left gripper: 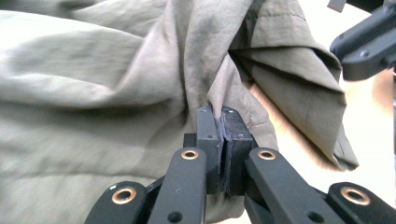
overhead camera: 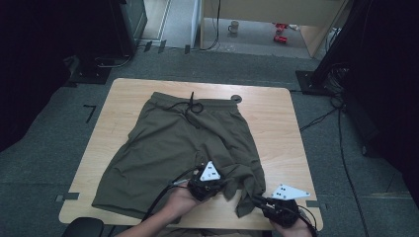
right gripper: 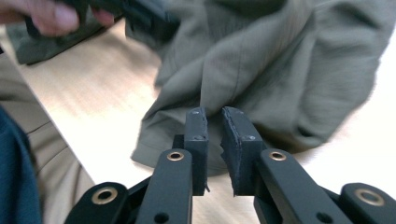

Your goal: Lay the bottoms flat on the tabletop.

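A: Item one, nearest the frame's bottom edge in the high view?

B: Right gripper (overhead camera: 260, 201), lower right, a hand cupping it from below and pointing it up-left at the hem of the olive shorts (overhead camera: 173, 148). In the right gripper view its jaws are standing slightly apart, with a narrow gap between the pads; whether cloth is sitting in that gap, I cannot tell.

A: Item two?

B: Left gripper (overhead camera: 221, 183), lower centre, a forearm entering from the bottom edge and the hand wrapping it from beneath, grey plate facing up. In the left gripper view its jaws are pressing together on a pinched ridge of the shorts (left gripper: 116, 93), cloth fanning up and out from the pads.

A: Item three, farther off?

B: The shorts are lying spread on the wooden table (overhead camera: 276, 133), waistband toward the far edge, black drawstring (overhead camera: 191, 106) looping at upper centre. The leg at lower right is bunching up at the left gripper.

A: Differences between views?

B: The high view is giving the whole layout. The left gripper view is catching the right gripper (left gripper: 369, 42) at upper right. The right gripper view is showing fingers (right gripper: 51, 16), blurred, at upper left, above bare tabletop (right gripper: 93, 107).
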